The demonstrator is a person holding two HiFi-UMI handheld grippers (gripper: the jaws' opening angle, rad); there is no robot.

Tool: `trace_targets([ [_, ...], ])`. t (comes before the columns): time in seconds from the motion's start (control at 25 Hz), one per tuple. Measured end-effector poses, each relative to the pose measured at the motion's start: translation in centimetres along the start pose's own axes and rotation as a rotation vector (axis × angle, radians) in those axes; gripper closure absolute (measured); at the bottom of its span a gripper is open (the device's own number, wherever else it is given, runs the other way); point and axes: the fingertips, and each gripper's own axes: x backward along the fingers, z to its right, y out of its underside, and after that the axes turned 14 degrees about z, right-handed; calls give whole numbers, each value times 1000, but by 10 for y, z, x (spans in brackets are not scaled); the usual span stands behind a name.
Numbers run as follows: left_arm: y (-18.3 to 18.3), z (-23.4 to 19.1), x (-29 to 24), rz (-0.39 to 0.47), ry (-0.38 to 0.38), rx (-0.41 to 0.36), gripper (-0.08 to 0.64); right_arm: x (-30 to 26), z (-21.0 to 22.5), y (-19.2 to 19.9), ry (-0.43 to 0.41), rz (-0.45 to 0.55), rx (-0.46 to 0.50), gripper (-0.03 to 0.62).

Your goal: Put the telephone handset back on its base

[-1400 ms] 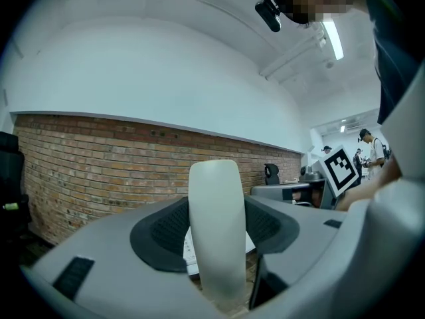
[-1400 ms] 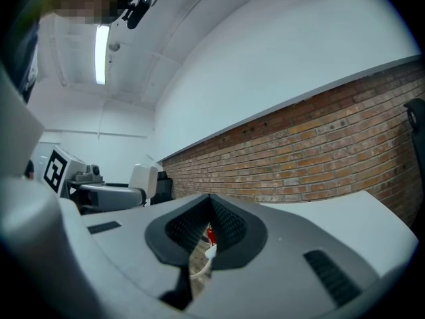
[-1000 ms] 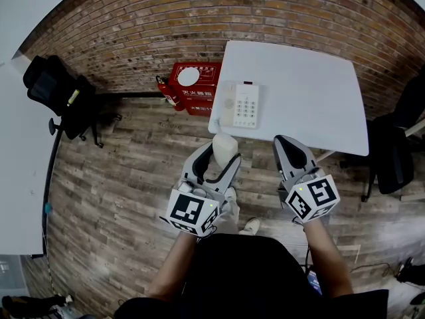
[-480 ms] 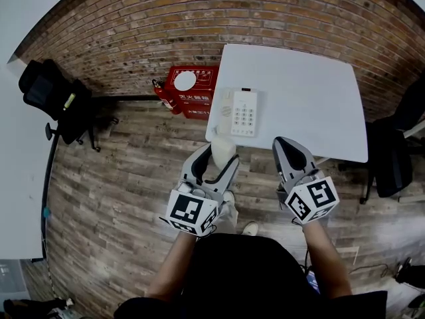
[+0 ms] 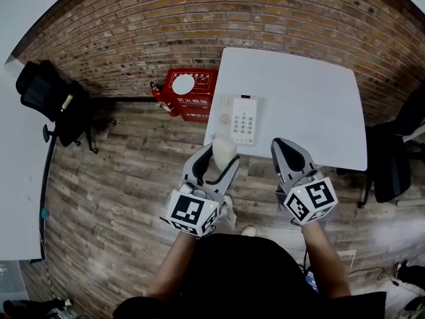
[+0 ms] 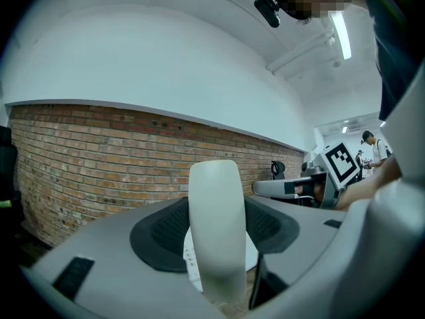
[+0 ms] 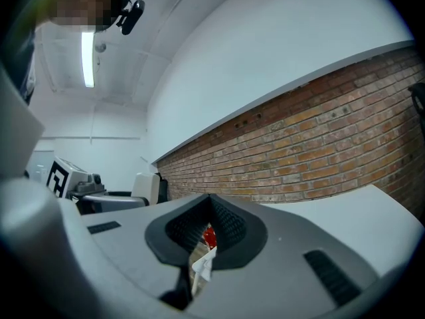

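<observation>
A cream telephone handset (image 5: 222, 153) stands upright between the jaws of my left gripper (image 5: 218, 158), which is shut on it; in the left gripper view the handset (image 6: 216, 228) fills the gap between the pads. The white telephone base (image 5: 240, 117) with its keypad lies near the front left edge of the white table (image 5: 312, 105), just beyond the handset. My right gripper (image 5: 287, 153) hovers at the table's near edge, to the right of the base. Its jaws are closed with nothing between them (image 7: 199, 258).
A red box (image 5: 189, 92) with a white disc stands on the wooden floor against the brick wall, left of the table. Black office chairs sit at far left (image 5: 50, 98) and far right (image 5: 392, 158). A person's shoe (image 5: 250, 230) shows below.
Both grippers have come closer to the table. The handset in the left gripper now sits nearer the base, and the right gripper's tip reaches the table's edge.
</observation>
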Motion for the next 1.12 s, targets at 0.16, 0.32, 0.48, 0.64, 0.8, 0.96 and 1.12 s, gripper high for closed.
trace_targets([
  [0.16, 2, -5, -6, 2, 5, -1, 305, -7, 4, 5, 1, -5, -2, 580],
  [0.32, 4, -12, -9, -4, 11, 5, 305, -14, 5, 6, 6, -12, 0, 580],
  [0.48, 3, -19, -14, -8, 24, 7, 305, -24, 4, 7, 6, -16, 5, 580],
  [0.64, 3, -28, -20, -12, 35, 13, 305, -36, 5, 8, 12, -24, 8, 580],
  [0.8, 6, -37, -24, -17, 44, 10, 305, -44, 6, 12, 21, -31, 14, 580],
  [0.96, 9, -43, -27, -23, 62, 10, 305, -53, 5, 15, 34, -38, 18, 580],
  [1.12, 10, -53, -30, -28, 78, 24, 305, -65, 3, 18, 47, -45, 23, 580],
])
